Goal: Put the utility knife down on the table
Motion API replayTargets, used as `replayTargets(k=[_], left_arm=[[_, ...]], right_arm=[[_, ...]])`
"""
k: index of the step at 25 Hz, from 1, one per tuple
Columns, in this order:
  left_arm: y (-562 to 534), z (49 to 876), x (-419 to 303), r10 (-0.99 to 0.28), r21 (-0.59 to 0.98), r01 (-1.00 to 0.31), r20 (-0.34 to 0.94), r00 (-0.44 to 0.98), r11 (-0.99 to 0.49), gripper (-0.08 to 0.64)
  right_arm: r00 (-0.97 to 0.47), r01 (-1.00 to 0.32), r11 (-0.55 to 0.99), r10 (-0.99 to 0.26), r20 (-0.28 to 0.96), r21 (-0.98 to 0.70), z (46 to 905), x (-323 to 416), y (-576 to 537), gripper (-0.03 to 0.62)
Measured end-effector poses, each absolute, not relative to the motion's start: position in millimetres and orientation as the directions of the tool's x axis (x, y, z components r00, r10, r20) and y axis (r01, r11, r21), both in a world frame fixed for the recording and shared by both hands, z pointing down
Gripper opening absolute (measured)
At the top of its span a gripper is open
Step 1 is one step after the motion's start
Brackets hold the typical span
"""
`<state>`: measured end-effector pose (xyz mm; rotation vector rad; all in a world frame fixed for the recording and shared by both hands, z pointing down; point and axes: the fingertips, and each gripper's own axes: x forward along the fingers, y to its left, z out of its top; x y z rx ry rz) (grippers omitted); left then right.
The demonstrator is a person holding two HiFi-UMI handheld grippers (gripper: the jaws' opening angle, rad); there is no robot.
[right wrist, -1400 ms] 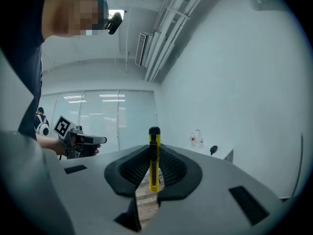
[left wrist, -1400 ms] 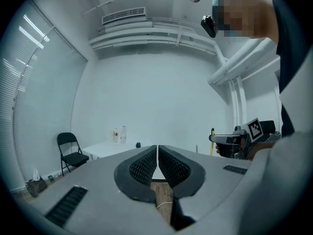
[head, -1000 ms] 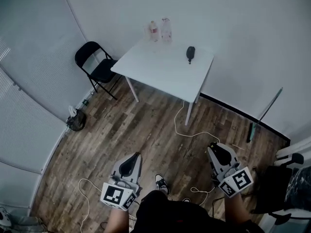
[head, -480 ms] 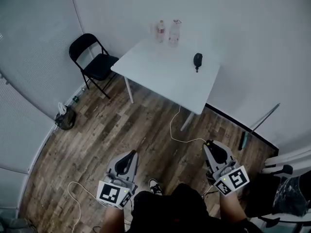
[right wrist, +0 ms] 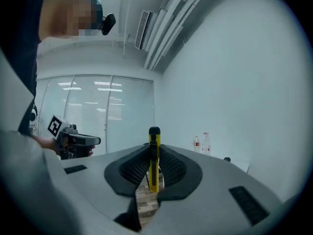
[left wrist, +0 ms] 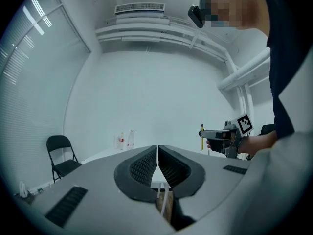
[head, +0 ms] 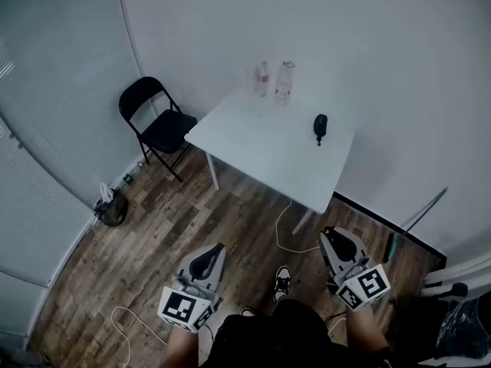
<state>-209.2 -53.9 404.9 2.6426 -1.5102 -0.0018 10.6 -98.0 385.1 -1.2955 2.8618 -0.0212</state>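
You stand on the wooden floor, well apart from the white bench by the far wall. Your right claw is clenched on the yellow utility knife, held upright between its jaws. Your left claw is closed on nothing. The step in hand looks like the carry. Next, reach a bare spot on the bench, clear of the bottles and the small dark object, then lower the knife and release it.

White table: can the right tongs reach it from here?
Probably not yet: the right tongs, shut on the yellow utility knife, hang over wooden floor well short of the white table; nothing blocks the way.
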Motion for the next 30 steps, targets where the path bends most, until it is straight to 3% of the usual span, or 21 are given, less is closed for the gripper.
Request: replayTargets(k=[12,21,30], left_arm=[[-189,385,-164,-0.878,0.036,-0.88,0.068,0.474,-0.473,0.029],[-283,402,-115,-0.897,0.07,-0.903,0.109,0.428,-0.423,0.029],[-324,424,-106,-0.888,0.098,-0.902,0.161,0.431,-0.42,0.029]], right_arm=[[-0.681,-0.729,0.68,-0.732,-0.013,-0.077,383,61,-244,0.067],[-0.703,-0.71,0.687,-0.706,0.085,-0.158,432,115,-354,0.067],[-0.687,-0.718,0.687,-0.67,0.282,-0.116,519,97,-425,0.067]])
